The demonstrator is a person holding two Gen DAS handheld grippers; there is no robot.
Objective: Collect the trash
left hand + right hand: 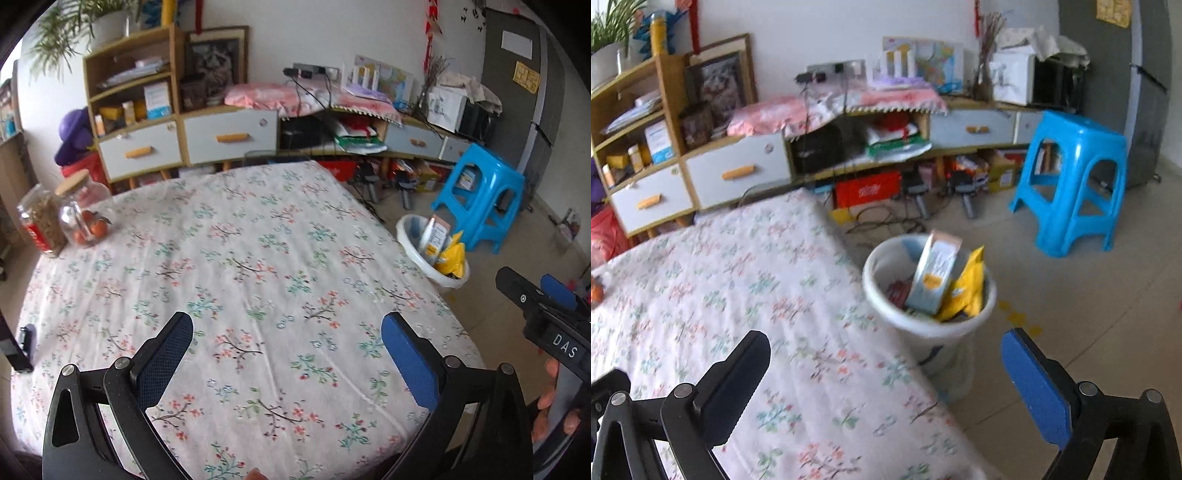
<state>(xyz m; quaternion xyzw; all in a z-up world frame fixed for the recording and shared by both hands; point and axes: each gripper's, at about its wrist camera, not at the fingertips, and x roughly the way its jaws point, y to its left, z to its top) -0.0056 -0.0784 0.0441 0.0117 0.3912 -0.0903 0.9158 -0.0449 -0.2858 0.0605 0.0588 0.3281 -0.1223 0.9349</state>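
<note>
A white trash bin (882, 306) stands on the floor by the table's right edge. It holds a pale carton (932, 277), a yellow wrapper (967, 291) and other packets. It also shows in the left wrist view (413, 251). My left gripper (286, 332) is open and empty above the floral tablecloth (258, 258). My right gripper (886, 360) is open and empty, over the table's edge just short of the bin. It shows from the side in the left wrist view (535, 291).
Two glass jars (81, 218) stand at the table's far left. A dark object (26, 343) lies at its left edge. A blue plastic stool (1075, 181) stands on the floor beyond the bin. A cluttered low cabinet (229, 136) lines the back wall.
</note>
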